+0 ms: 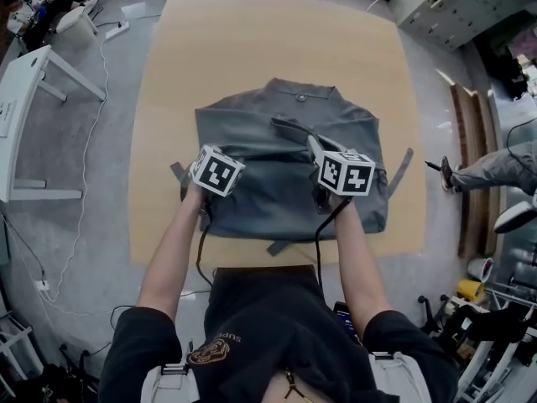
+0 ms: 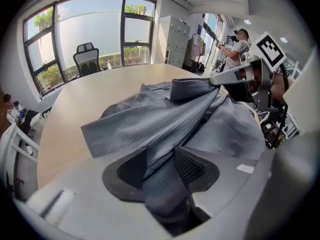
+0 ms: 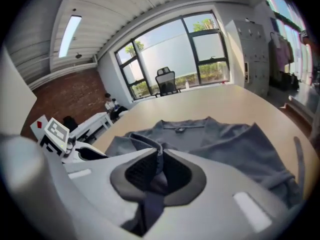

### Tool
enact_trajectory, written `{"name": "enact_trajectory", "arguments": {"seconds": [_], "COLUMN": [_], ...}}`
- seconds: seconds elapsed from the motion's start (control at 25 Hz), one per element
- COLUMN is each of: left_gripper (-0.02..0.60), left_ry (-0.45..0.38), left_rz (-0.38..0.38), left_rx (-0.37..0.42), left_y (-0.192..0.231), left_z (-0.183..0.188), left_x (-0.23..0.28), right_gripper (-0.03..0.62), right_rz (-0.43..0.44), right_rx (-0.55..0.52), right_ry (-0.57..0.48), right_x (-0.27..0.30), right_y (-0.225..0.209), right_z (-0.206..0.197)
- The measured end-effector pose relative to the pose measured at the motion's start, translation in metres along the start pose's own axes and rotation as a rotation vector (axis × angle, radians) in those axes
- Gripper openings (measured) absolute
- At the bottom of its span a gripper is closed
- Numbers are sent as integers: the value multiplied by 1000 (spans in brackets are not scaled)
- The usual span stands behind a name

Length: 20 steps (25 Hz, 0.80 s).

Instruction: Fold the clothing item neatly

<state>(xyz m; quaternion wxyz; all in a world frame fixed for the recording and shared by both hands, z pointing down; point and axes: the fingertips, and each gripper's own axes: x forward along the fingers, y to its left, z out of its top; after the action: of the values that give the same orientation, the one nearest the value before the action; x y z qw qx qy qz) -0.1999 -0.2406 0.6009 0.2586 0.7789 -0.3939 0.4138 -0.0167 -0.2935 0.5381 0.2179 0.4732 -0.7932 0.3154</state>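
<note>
L gripper [image 2: 160, 160] is pinching a thick bunch of grey shirt [image 1: 252, 133], and R gripper [image 3: 159, 164] is clamping a thin fold. Shirt's lying mid table [image 1: 252, 40]. Risk: if I'm pulling unevenly, the fold could skew or the bunch slip.

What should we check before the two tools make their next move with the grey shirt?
1. Left tool gripping the grey shirt: ok, cloth fills its jaws.
2. Right tool gripping the shirt: ok, its jaws pinch a fold.
3. Shirt lying on the wooden table: ok.
4. Cloth smooth: not ok, ridges cross the middle.
5. Room to fold: ok, bare wood past the collar.
6. Layers underneath lying straight: cannot tell.
</note>
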Motion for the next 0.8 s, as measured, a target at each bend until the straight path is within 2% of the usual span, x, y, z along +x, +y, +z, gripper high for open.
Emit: {"name": "enact_trajectory", "arguments": {"seconds": [0.08,0.2,0.36,0.52,0.64,0.8], "left_gripper": [183,181,181,181,179,171], "left_ry": [24,62,96,115,116,118], "left_rz": [-5,-9,-3,-20,-20,-11], "left_rx": [13,40,60,31,24,13], "left_y": [-5,-13,-12,-13,-14,-16], "left_z": [-2,-5,-8,-11,-14,-14], "left_x": [4,10,15,20,19,16], "right_gripper": [32,52,84,89,88,89], "right_rz": [-59,-74,-60,-87,-1,159], "right_rx": [25,44,61,109,27,-196], "right_ry": [73,159,156,82,85,193], "right_x": [-2,2,-3,-15,-9,25], "right_y": [-23,-42,-50,-71,-60,-20], "right_z": [-27,-55,-60,-44,-30,-20]}}
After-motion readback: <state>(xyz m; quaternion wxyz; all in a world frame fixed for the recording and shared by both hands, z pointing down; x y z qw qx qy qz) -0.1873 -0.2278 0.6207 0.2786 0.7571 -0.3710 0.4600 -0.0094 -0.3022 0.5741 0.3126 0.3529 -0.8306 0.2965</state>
